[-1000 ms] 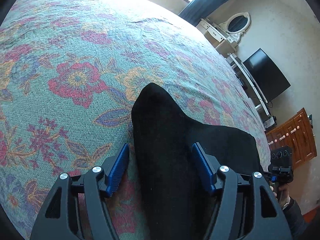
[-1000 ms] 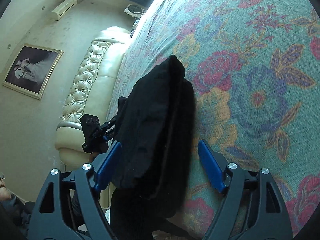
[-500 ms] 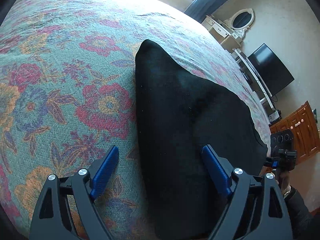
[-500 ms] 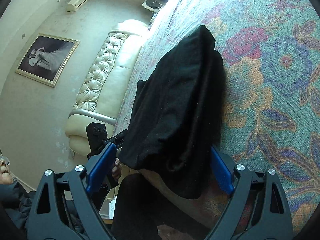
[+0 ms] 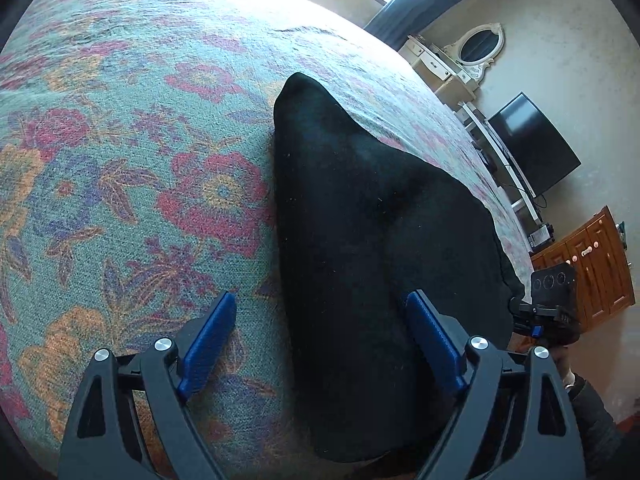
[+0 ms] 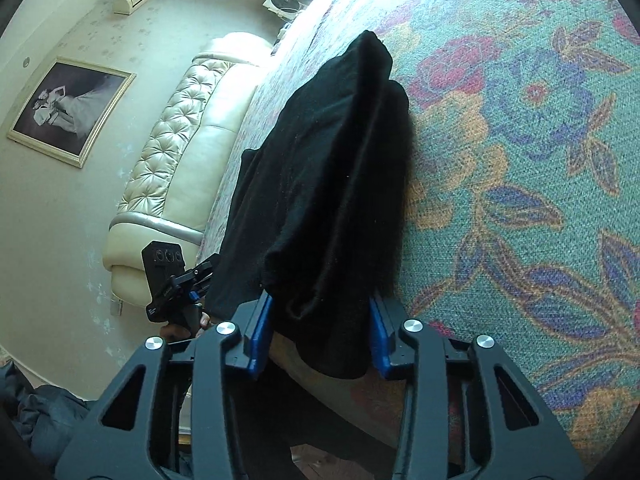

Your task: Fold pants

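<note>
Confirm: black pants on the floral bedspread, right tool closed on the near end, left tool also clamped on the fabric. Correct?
Not quite. The left tool is not clamped: the left wrist view shows its blue pads spread wide, one over the floral bedspread, the other over the black pants. The rest holds: the right wrist view shows the right tool closed on the near end.
</note>
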